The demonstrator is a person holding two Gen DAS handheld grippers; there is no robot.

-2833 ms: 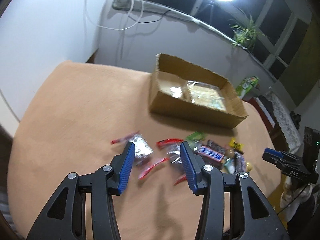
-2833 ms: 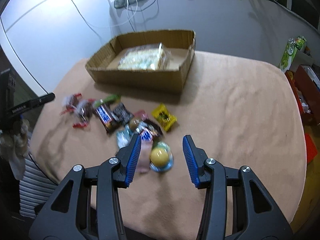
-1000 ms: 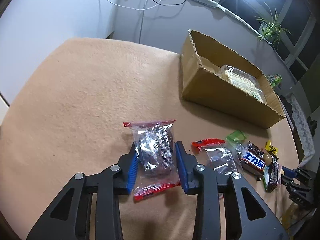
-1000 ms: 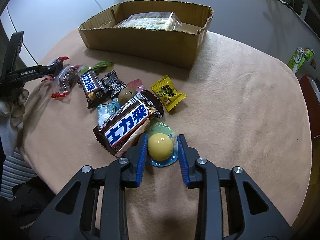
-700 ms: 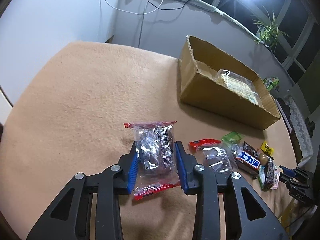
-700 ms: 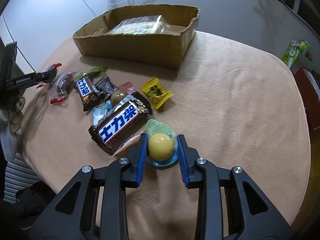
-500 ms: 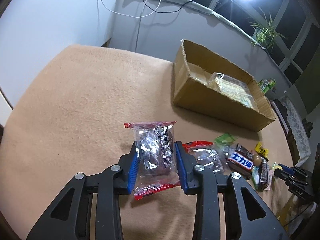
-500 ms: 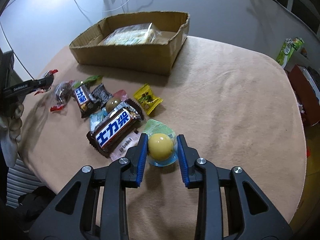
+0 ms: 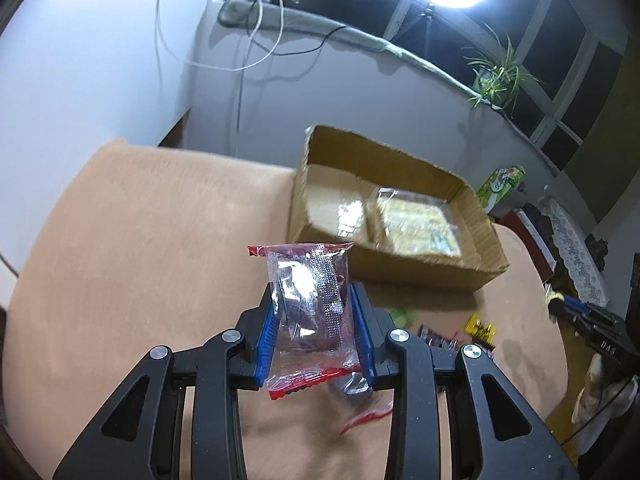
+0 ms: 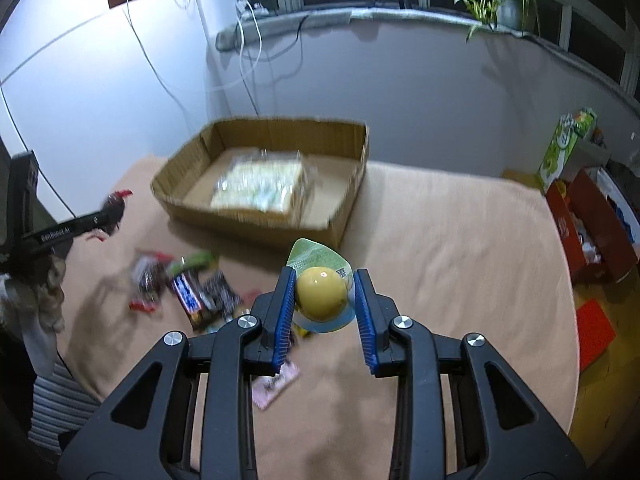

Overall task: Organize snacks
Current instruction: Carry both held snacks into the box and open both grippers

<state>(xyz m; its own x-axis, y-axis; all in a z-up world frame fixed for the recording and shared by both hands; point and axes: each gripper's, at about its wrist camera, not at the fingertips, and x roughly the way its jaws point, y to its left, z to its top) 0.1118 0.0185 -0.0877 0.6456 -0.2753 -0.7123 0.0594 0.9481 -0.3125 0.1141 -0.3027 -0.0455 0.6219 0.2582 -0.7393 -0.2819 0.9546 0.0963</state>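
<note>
My left gripper [image 9: 314, 300] is shut on a clear snack packet with red ends [image 9: 310, 312], held above the tan table [image 9: 132, 240]. My right gripper [image 10: 323, 284] is shut on a yellow jelly cup with a green lid [image 10: 322, 294], also off the table. An open cardboard box [image 9: 404, 276] [image 10: 260, 226] stands ahead of both, holding a clear wrapped pack [image 9: 416, 224] [image 10: 260, 188]. Several loose snacks [image 10: 200, 284] lie left of the right gripper, among them a dark chocolate bar [image 10: 188, 292]. The left gripper with its packet [image 10: 114, 210] shows at the left of the right wrist view.
A pink packet [image 10: 276, 386] lies under the right gripper. Another clear red-ended packet [image 9: 360, 400] lies below the left one. A green carton [image 10: 566, 146] and red boxes [image 10: 588, 228] stand off the table's right edge. A potted plant [image 10: 496, 0] sits on the sill.
Both grippers have risen from the table with their snacks held. The box now looks nearer and more central in both views, and the loose snacks have dropped lower in view.
</note>
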